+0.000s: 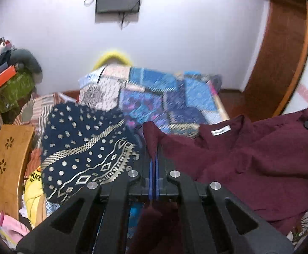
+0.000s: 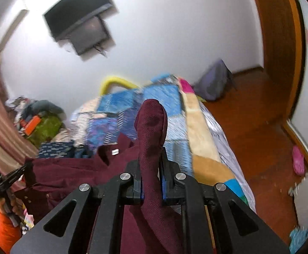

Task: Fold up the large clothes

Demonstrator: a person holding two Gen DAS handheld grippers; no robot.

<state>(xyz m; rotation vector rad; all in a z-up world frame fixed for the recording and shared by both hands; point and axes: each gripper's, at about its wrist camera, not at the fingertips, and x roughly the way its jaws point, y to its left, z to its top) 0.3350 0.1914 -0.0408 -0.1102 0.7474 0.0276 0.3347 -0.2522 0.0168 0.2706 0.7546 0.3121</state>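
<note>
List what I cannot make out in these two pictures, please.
- Shirt label: its text is too small in both views.
- Shirt's lower part: cut off by the left wrist frame edge and the left gripper.
- Bed quilt: blurred in both views.
- Right gripper pads: covered by pinched cloth.

Maroon collared shirt hangs spread, corners pinched.
</note>
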